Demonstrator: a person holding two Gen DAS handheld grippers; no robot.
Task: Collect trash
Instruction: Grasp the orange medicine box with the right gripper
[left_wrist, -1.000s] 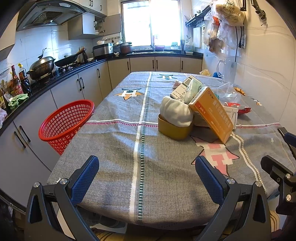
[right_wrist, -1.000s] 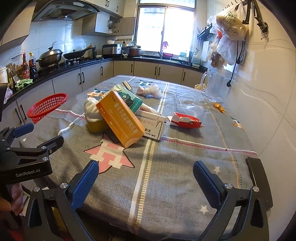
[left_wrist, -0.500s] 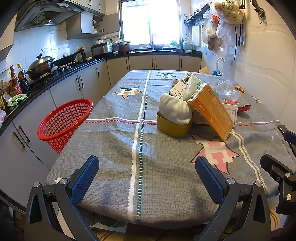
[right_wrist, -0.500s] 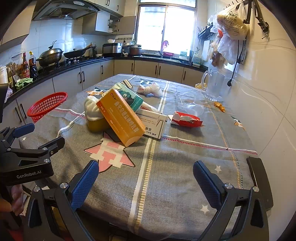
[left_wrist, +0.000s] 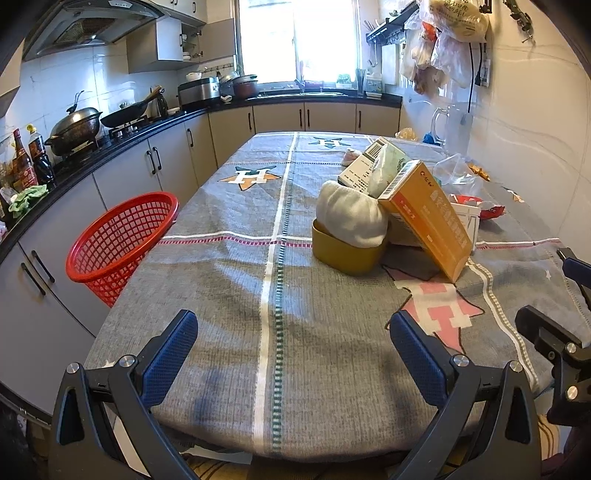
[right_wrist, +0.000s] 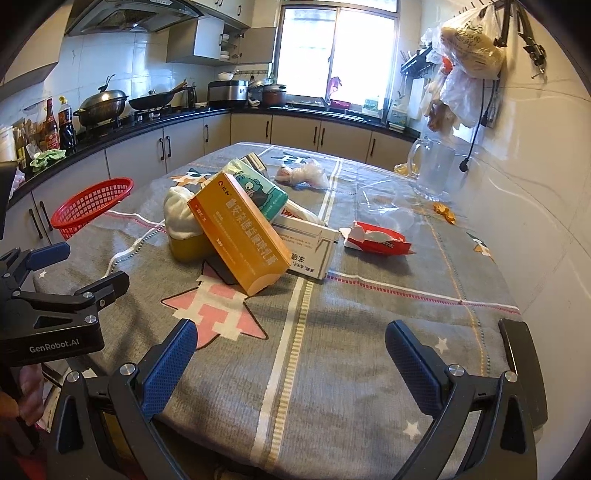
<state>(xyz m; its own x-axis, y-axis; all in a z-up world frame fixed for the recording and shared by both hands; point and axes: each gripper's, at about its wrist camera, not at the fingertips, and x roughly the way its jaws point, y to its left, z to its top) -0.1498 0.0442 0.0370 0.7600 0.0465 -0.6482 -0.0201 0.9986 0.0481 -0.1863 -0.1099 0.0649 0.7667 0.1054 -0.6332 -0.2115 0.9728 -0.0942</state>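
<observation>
Above the tabletop's (left_wrist: 229, 332) near edge, both tongs (left (left_wrist: 293, 341), right (right_wrist: 290, 349)) hang released; orange box (right_wrist: 240, 230) leans on a bowl (left_wrist: 341, 254), red basket (left_wrist: 118, 236) left.

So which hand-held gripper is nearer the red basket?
Left. The left hand-held gripper sits at the table's near edge, on the side where the red basket hangs off; the right hand-held gripper is farther across.

left tool (left_wrist: 293, 354) spread empty, right tool (right_wrist: 290, 354) likewise
</observation>
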